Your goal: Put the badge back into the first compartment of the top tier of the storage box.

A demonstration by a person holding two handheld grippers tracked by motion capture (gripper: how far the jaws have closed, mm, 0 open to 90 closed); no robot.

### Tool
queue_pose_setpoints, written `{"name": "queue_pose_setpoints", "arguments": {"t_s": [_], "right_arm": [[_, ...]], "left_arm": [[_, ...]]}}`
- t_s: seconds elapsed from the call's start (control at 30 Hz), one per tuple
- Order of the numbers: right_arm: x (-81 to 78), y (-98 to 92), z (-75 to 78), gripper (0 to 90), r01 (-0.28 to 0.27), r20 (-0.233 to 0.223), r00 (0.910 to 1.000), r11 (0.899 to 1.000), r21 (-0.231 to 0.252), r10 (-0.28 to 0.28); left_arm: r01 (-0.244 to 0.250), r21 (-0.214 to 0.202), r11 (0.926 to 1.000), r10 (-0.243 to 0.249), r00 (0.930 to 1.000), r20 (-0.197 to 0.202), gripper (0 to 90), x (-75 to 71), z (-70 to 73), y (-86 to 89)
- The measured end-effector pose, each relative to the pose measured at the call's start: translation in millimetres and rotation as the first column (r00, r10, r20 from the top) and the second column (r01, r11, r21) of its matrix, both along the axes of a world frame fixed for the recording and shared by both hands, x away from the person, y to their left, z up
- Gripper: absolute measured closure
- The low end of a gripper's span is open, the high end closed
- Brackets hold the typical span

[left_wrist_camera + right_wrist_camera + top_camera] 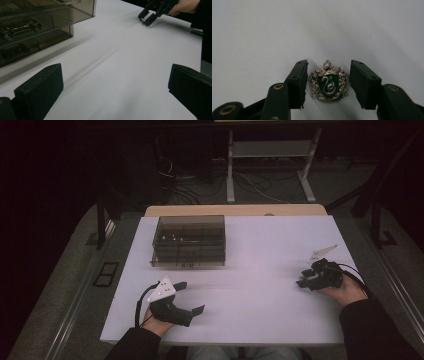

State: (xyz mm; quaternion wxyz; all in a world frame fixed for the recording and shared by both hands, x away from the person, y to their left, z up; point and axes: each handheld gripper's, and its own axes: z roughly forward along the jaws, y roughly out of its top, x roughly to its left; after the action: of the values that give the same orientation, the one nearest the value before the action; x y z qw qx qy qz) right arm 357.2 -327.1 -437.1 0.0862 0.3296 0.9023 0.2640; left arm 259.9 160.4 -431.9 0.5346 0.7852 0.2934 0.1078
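My right gripper [328,80] sat low over the white table [260,265] at its right side, its fingers [297,82] parted a little wider than the small crest badge [328,81] lying flat between them. The badge, silver-edged with a green shield and a silver snake, touched neither finger; a narrow gap showed on each side. My left gripper [192,299] rested near the front left of the table, its fingers [40,90] spread wide with nothing between them but bare tabletop. A smoky see-through compartment box [189,241] stood toward the far left of the table, well apart from both grippers, with small metallic pieces dimly visible inside, too dark to identify.
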Motion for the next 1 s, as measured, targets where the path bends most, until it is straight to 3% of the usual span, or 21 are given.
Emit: {"name": "queue_pose_setpoints", "arguments": {"t_s": [0.23,1.0], "right_arm": [[-0.3,-0.8,0.3,55.9,-0.005,0.000,1.0000,1.000,0.003,0.005],[-2.9,-3.6,10.1,56.4,0.002,-0.041,0.9992,0.997,0.081,0.002]], "left_arm": [[0.000,0.000,1.0000,0.000,1.0000,-0.001,0.0,0.1,-0.1,-0.1],[0.001,0.002,1.0000,-0.001,1.0000,-0.004,0.0,0.2,-0.5,-0.2]]}}
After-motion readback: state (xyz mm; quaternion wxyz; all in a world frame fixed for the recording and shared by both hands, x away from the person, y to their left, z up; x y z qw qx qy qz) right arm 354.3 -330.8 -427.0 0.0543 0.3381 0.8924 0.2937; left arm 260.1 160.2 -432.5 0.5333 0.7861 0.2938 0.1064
